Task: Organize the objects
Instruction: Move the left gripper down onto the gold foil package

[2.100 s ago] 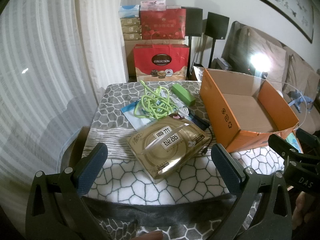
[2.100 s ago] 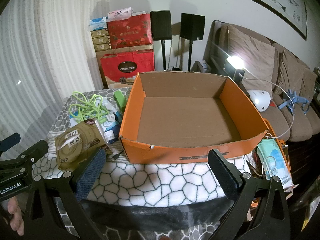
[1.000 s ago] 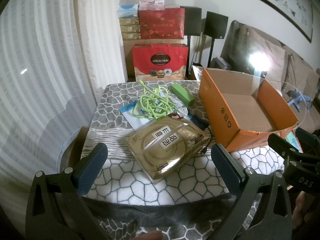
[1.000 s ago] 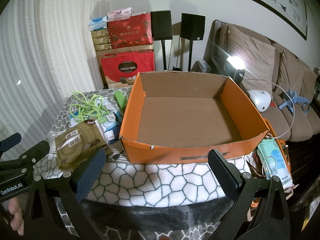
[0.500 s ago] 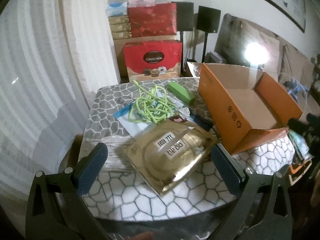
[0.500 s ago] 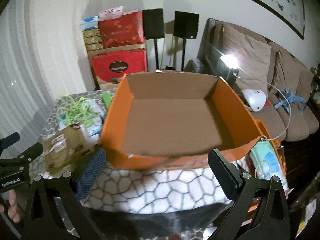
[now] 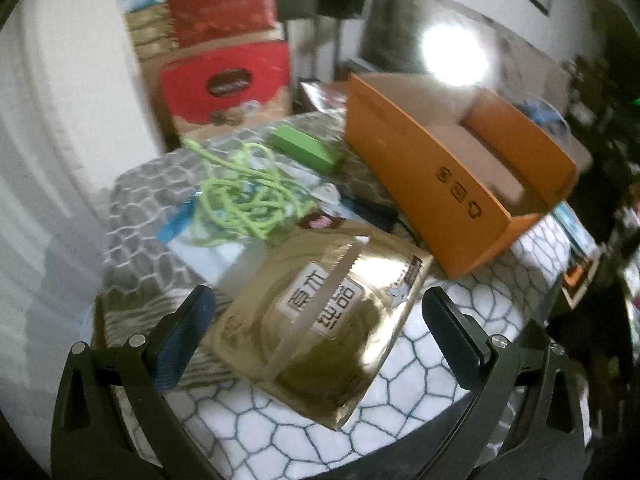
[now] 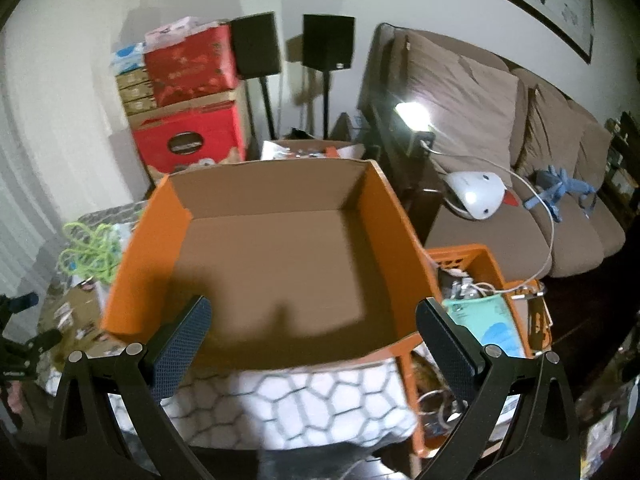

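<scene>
In the left wrist view, the left gripper [image 7: 316, 334] is being held with its jaws wide apart, nothing clamped, above a gold packet [image 7: 328, 312] lying on the patterned cloth [image 7: 400, 408]. A green cord [image 7: 244, 200] is being seen at 11 o'clock of the packet, a green block [image 7: 306, 148] at 12, and the orange box [image 7: 444, 184] at 2.

In the right wrist view, the right gripper [image 8: 312, 340] is likewise being held spread apart and empty, over the near wall of the orange box [image 8: 256, 340]. The cord [image 8: 94, 254] is lying at 9 o'clock of the box, an orange crate [image 8: 492, 264] at 3.
</scene>
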`<state>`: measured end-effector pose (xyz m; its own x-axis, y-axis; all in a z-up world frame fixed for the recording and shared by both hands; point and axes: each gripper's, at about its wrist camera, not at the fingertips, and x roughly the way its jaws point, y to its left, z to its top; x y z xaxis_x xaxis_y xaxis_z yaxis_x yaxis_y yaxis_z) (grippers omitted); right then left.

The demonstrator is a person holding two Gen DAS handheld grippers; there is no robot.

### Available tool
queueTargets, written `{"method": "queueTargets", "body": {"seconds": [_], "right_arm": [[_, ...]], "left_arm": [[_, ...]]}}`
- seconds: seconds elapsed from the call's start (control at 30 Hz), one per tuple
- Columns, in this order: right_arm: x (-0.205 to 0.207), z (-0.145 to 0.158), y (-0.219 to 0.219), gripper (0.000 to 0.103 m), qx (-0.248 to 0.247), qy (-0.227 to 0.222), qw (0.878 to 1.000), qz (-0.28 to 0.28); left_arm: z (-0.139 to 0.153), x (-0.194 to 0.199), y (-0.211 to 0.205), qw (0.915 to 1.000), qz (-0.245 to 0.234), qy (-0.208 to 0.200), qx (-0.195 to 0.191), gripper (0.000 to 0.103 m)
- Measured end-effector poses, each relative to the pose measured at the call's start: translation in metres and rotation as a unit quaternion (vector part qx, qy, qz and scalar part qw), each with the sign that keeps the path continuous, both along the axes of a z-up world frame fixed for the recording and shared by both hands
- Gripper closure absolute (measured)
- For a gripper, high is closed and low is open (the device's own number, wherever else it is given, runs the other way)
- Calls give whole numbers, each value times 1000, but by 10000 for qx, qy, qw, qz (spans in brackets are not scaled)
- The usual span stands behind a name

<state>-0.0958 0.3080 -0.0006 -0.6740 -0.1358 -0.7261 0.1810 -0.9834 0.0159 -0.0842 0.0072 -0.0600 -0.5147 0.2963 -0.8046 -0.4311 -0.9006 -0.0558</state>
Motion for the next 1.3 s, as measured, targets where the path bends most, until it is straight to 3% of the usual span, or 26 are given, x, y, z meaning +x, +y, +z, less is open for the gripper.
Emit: {"method": "queueTargets", "body": {"seconds": [0.2, 0.43, 0.67, 0.77, 0.93, 1.03, 1.17, 1.3], "right_arm": [[-39, -8, 39, 0, -137, -407, 9991, -62], [-78, -20, 74, 1, -138, -873, 9959, -167], [-99, -33, 84, 7, -35, -1309, 9914, 88], [-106, -42, 83, 18, 59, -1562, 9873, 273], [-113, -56, 77, 61, 261, -1967, 9787, 533], [-115, -63, 74, 83, 322, -2164, 9737, 643], [-114, -61, 69, 90, 426, -2155, 9727, 747], [-114, -62, 62, 95, 629, -2190, 9701, 836]], "left_arm": [[-14, -14, 6, 9982, -537, -281, -18, 0], [-22, -3, 29, 9920, -1131, -150, -548, 0], [-33, -2, 44, 9860, -1357, -195, -950, 0], [-36, -5, 45, 9855, -1350, -235, -1004, 0], [-34, -9, 43, 9857, -1420, -333, -840, 0], [-36, -10, 47, 9840, -1429, -323, -1018, 0], [-39, -12, 50, 9833, -1348, -340, -1171, 2], [-40, -15, 50, 9839, -1280, -410, -1176, 18]]}}
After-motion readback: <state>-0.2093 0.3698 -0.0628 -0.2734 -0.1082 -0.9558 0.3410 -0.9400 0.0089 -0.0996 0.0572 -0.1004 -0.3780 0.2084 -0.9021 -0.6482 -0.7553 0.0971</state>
